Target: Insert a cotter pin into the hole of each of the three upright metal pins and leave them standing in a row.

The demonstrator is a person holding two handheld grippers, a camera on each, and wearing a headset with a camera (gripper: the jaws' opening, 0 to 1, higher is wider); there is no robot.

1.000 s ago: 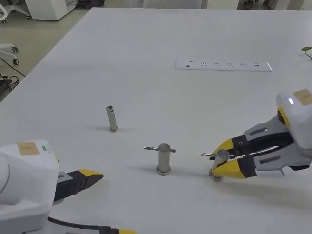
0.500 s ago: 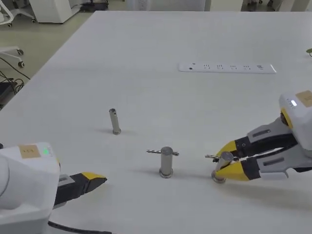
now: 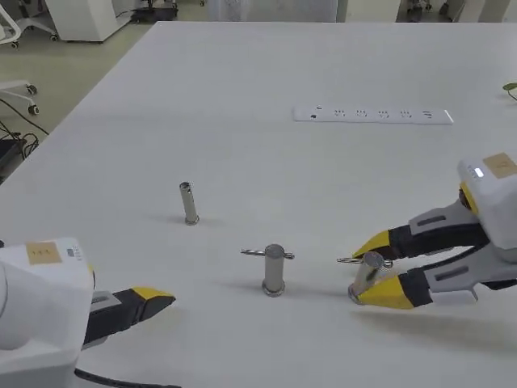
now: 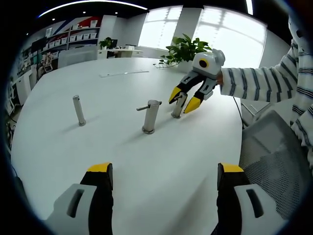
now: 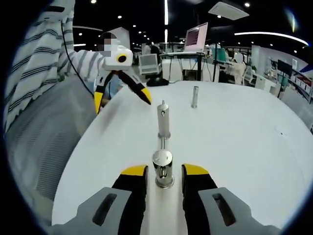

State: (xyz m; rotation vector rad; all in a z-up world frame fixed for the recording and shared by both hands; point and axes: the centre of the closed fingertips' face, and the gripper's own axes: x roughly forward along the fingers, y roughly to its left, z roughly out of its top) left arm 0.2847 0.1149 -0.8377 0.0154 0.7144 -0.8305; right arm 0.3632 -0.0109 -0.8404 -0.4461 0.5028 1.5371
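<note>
Three upright metal pins stand in a slanted row on the white table (image 3: 242, 97). The left pin (image 3: 188, 203) has no cotter pin in it. A cotter pin (image 3: 254, 253) runs through the middle pin (image 3: 274, 271). Another cotter pin (image 3: 349, 259) sticks out of the right pin (image 3: 367, 275). My right gripper (image 3: 374, 269) is open, its yellow jaws on either side of the right pin (image 5: 163, 169) with small gaps. My left gripper (image 4: 165, 171) is open and holds nothing, low at the near left, well short of the middle pin (image 4: 150, 116).
A white power strip (image 3: 371, 115) lies at the far side of the table. The table's left edge drops to a floor with cables and a chair base (image 3: 16, 85). A potted plant (image 4: 188, 49) stands beyond the table's far end.
My right gripper's jaws have spread apart and let go of the right pin, which stays standing. The left gripper has barely moved.
</note>
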